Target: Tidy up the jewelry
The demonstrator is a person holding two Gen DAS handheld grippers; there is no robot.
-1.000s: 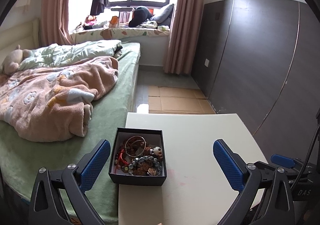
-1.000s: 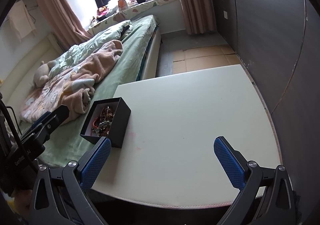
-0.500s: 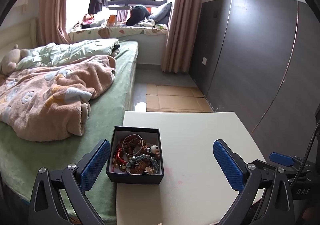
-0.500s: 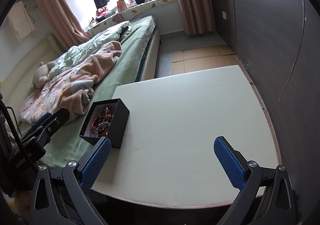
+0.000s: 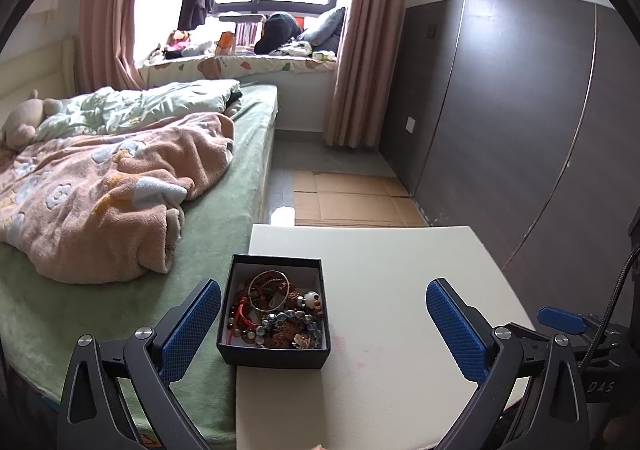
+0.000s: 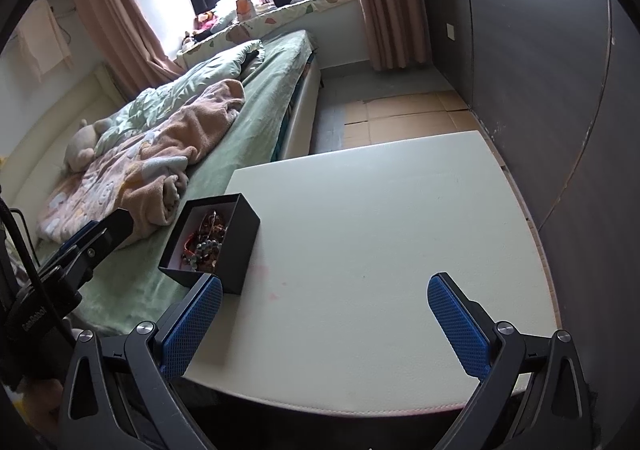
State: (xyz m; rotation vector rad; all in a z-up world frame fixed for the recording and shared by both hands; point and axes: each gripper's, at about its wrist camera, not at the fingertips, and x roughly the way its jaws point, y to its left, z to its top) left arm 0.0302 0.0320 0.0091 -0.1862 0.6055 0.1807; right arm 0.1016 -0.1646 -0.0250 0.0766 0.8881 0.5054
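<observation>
On the white table (image 6: 380,218), black jewelry box (image 5: 276,350) of beads, left tongs (image 5: 320,324) and right tongs (image 6: 326,320) both spread wide, "DAS" lettering (image 5: 602,387).

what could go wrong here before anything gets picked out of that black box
1. The black box sits at the white table's edge beside the bed; a nudge from the left tool might tip it off.
2. The jewelry lies in one tangled heap, so pulling a single bracelet may drag others out.
3. Both tools, left and right tool, are open and apart from the box; the beads look small for the wide pads.
</observation>
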